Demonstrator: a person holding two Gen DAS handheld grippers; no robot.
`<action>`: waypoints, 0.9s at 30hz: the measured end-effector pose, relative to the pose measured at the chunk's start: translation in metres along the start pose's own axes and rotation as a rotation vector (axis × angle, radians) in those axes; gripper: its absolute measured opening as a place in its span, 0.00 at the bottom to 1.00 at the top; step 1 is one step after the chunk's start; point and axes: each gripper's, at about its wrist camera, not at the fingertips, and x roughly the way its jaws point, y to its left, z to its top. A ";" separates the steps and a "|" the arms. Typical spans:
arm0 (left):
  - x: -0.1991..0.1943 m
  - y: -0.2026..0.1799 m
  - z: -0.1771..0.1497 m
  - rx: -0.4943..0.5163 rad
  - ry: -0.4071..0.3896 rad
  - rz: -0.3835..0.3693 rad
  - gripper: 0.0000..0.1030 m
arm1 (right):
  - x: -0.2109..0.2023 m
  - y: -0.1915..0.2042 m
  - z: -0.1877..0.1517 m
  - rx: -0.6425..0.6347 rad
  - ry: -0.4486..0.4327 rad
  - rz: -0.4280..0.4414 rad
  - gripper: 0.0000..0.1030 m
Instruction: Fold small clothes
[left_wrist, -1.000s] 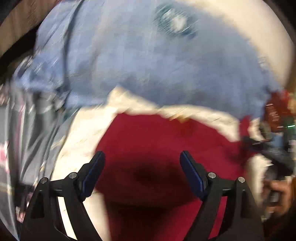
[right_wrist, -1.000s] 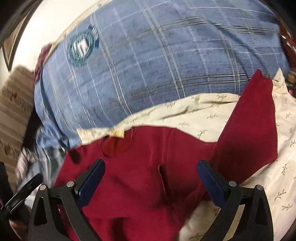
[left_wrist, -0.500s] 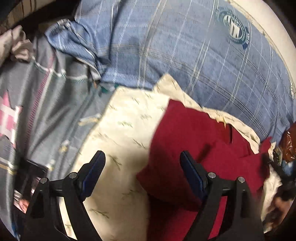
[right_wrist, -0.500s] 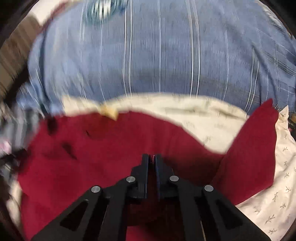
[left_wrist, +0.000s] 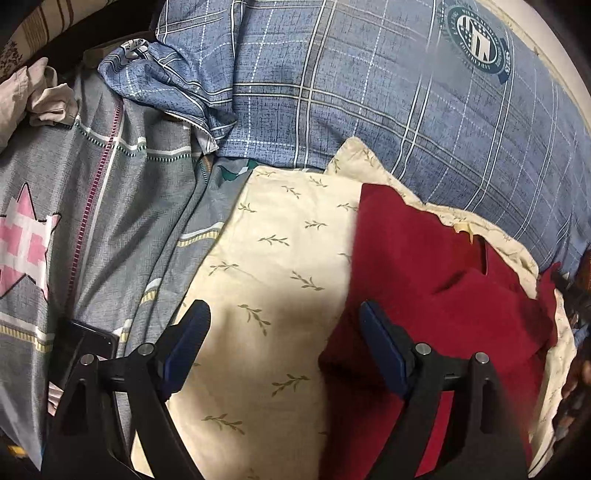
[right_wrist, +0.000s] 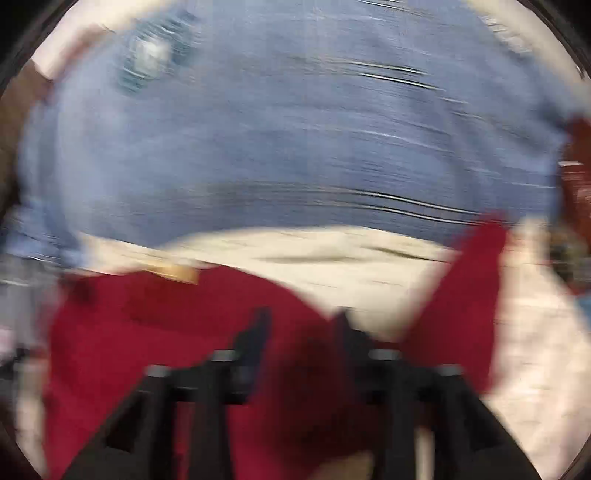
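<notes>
A dark red garment (left_wrist: 436, 295) lies partly folded on a cream cloth with a leaf print (left_wrist: 273, 266), at the right of the left wrist view. My left gripper (left_wrist: 284, 343) is open and empty above the cream cloth, with its right finger at the garment's left edge. The right wrist view is heavily blurred. There the red garment (right_wrist: 155, 339) fills the lower half and one sleeve (right_wrist: 461, 302) lies out to the right. My right gripper (right_wrist: 301, 332) is partly open just over the red cloth, holding nothing that I can see.
A blue plaid pillow with a round crest (left_wrist: 406, 103) lies behind the garment. A grey quilt with a pink star (left_wrist: 92, 206) covers the left. A dark phone (left_wrist: 86, 345) lies on it near my left finger. A beige cloth (left_wrist: 33, 96) sits far left.
My right gripper was shut on the red garment half a second ago and its jaws have now parted. My left gripper stayed open and shifted slightly left over the cream cloth.
</notes>
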 end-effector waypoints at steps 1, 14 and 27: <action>0.002 0.000 -0.001 0.006 0.010 0.002 0.81 | 0.003 0.018 0.006 -0.021 0.010 0.137 0.69; -0.001 0.025 0.010 -0.053 -0.030 0.039 0.81 | 0.141 0.211 0.012 -0.364 0.355 0.614 0.04; 0.006 0.013 0.011 -0.050 -0.009 -0.024 0.81 | 0.121 0.222 0.025 -0.327 0.273 0.556 0.30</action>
